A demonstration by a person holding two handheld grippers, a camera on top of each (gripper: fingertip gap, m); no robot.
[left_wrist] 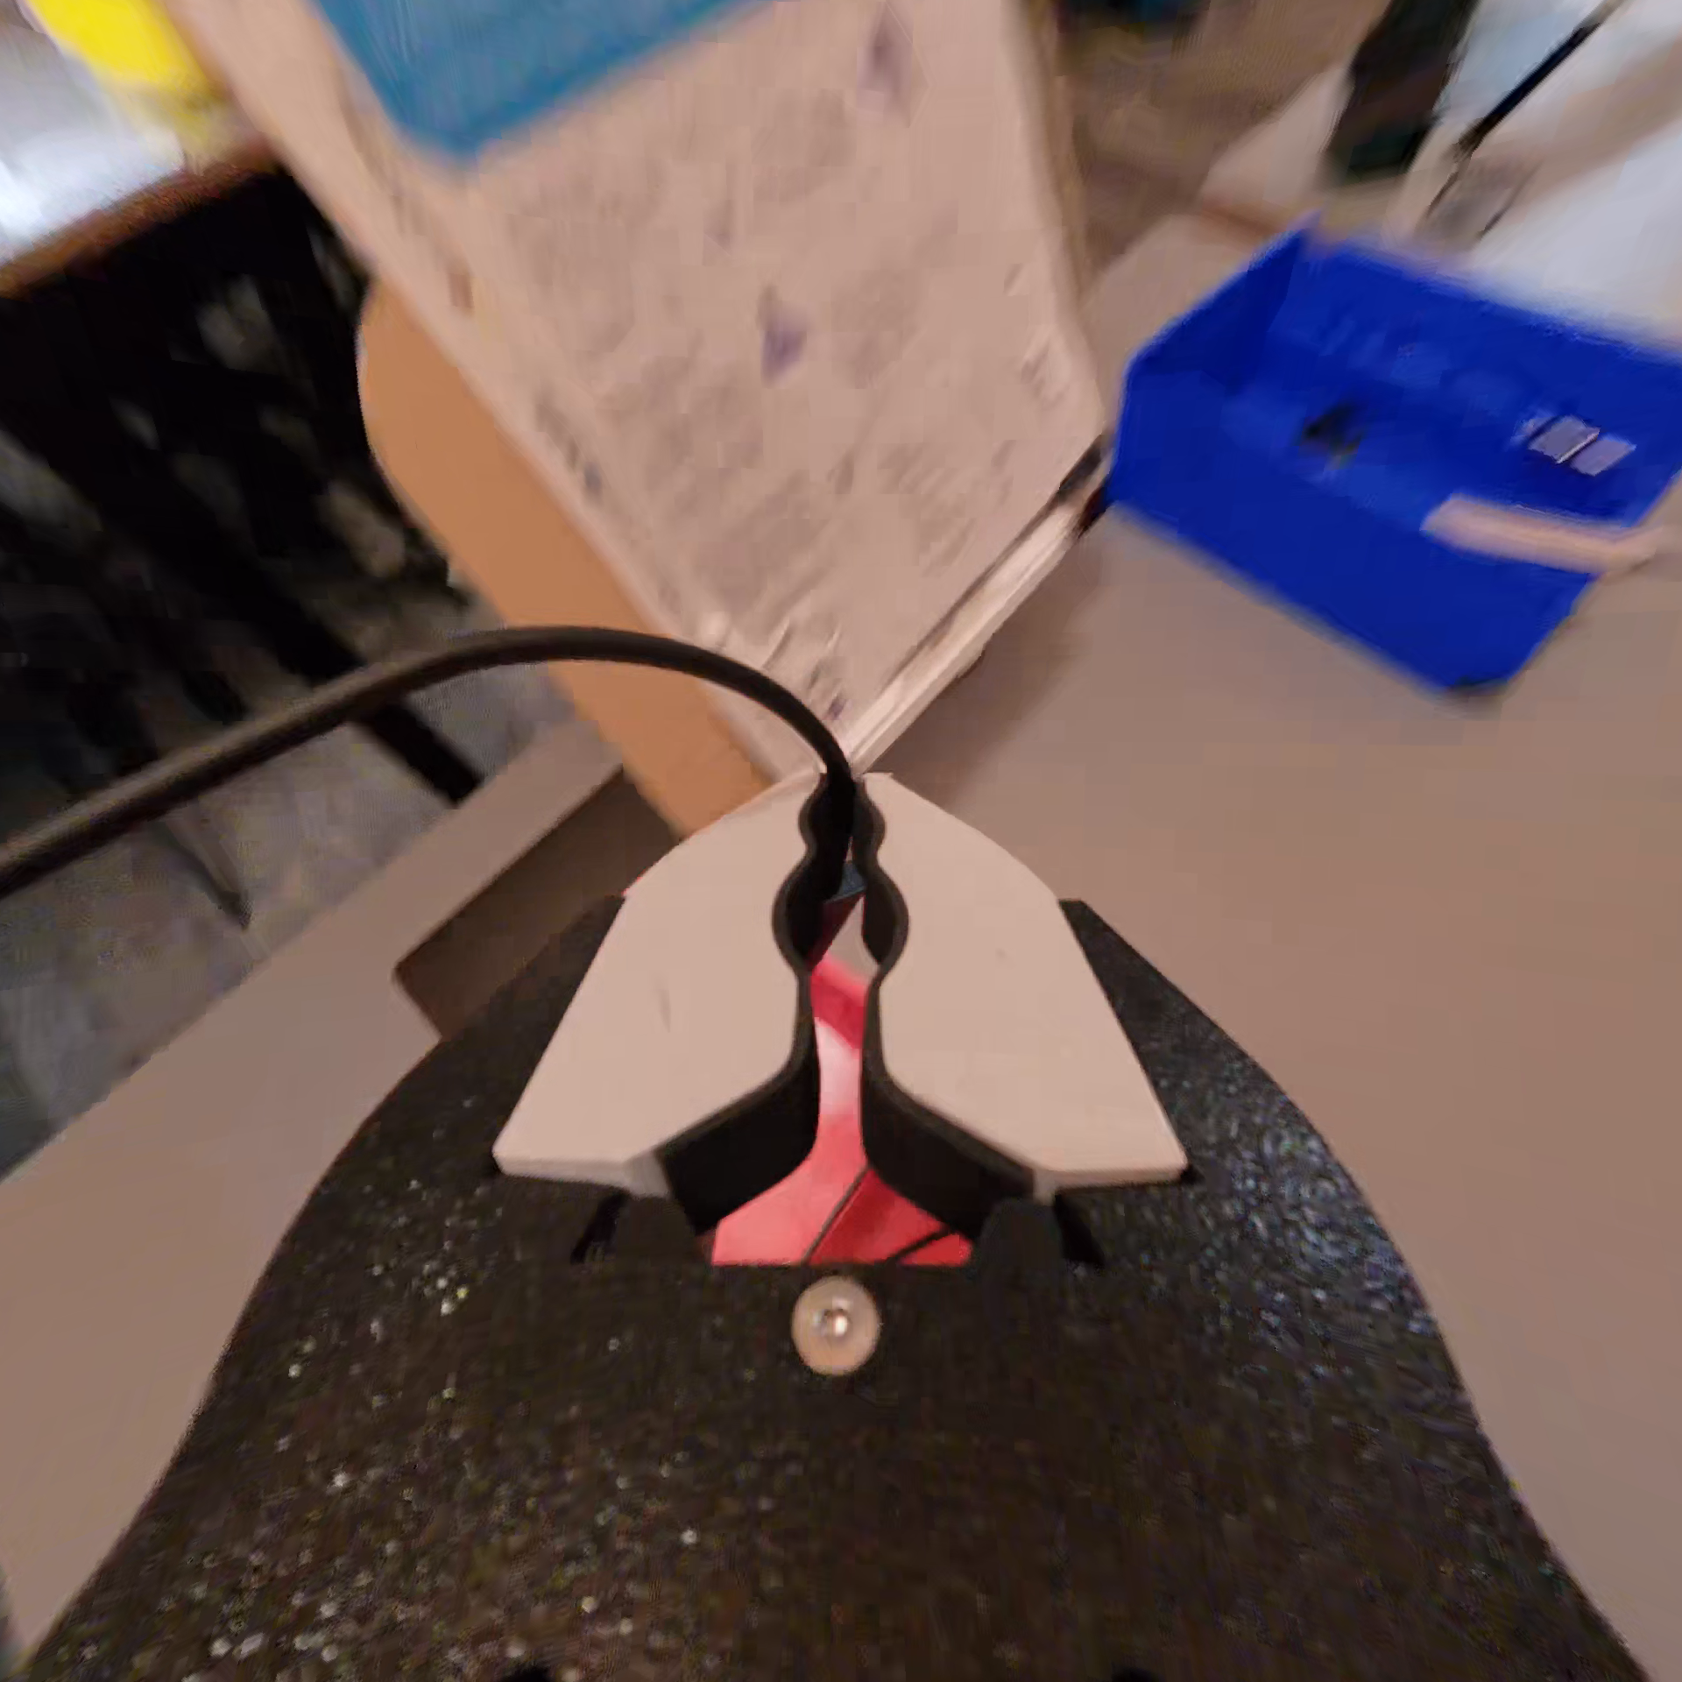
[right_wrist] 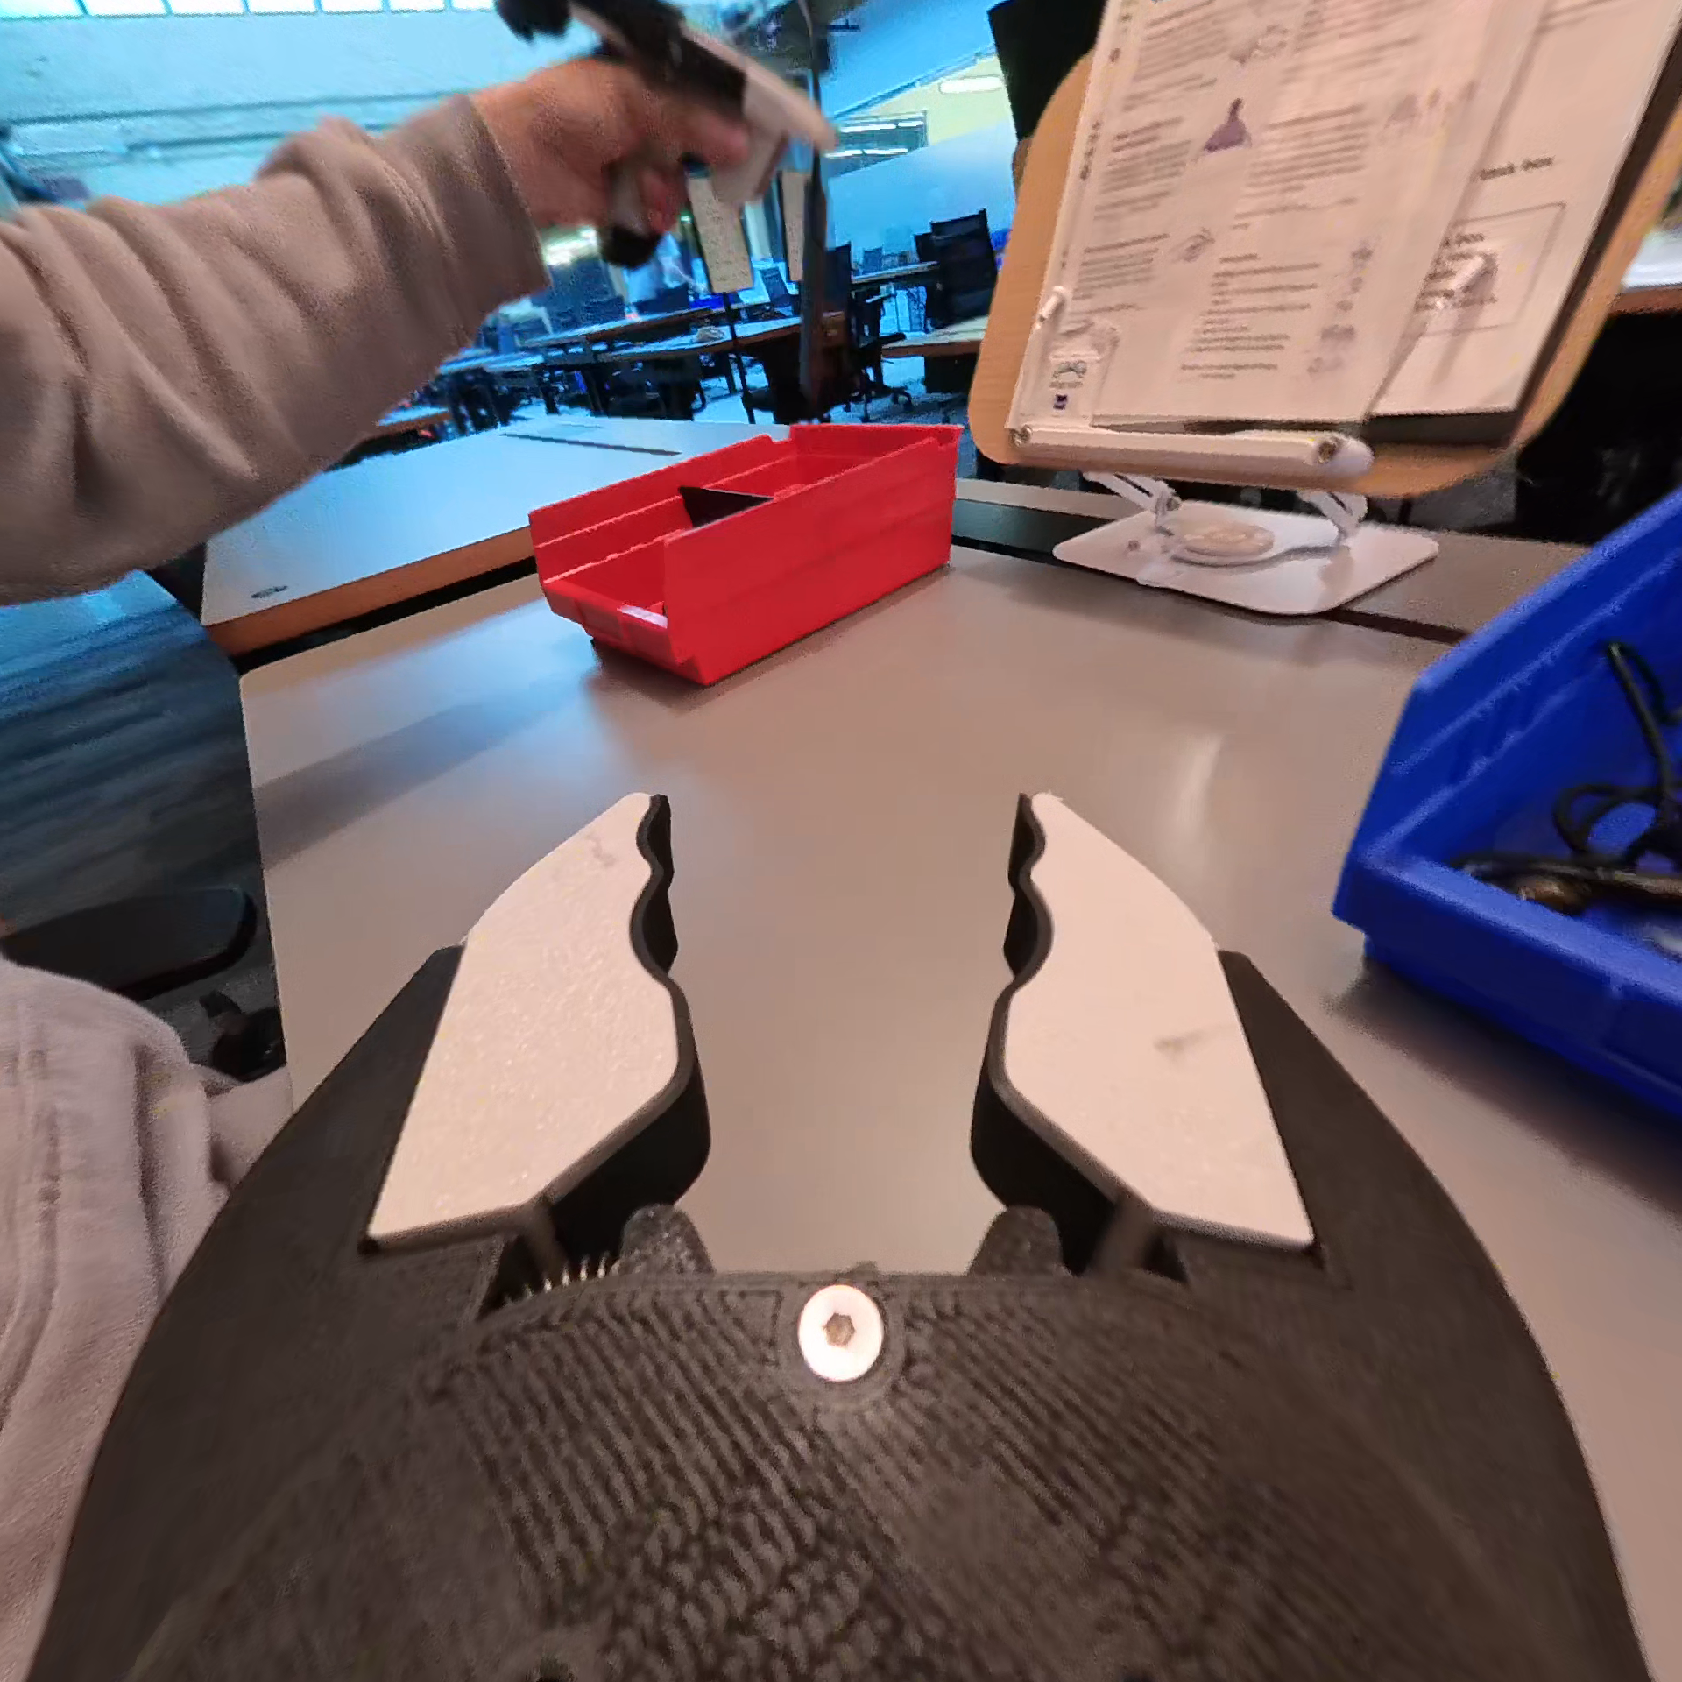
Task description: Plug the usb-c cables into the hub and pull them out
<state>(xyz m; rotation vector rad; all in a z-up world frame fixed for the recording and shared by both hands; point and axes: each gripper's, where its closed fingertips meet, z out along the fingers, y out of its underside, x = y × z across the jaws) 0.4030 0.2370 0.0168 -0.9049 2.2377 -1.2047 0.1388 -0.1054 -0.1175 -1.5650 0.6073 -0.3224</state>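
My left gripper (left_wrist: 839,801) is shut on a black usb-c cable (left_wrist: 510,660). The cable arcs up from the fingertips and trails off to the left. Red plastic of the red bin (left_wrist: 842,1220) shows below, through the gap between the fingers. In the right wrist view the left gripper (right_wrist: 728,100) is held high above the red bin (right_wrist: 801,546), blurred by motion. My right gripper (right_wrist: 842,810) is open and empty, low over the grey table (right_wrist: 837,728). The blue bin (right_wrist: 1547,819) at the right holds dark cables (right_wrist: 1629,819). No hub can be made out.
A wooden document stand with printed pages (right_wrist: 1274,227) stands at the back right on a white base; it also fills the left wrist view (left_wrist: 774,319). The blue bin (left_wrist: 1383,455) shows at the right there. A person's sleeve (right_wrist: 227,364) crosses the left. Left tips to right tips: about 45 cm.
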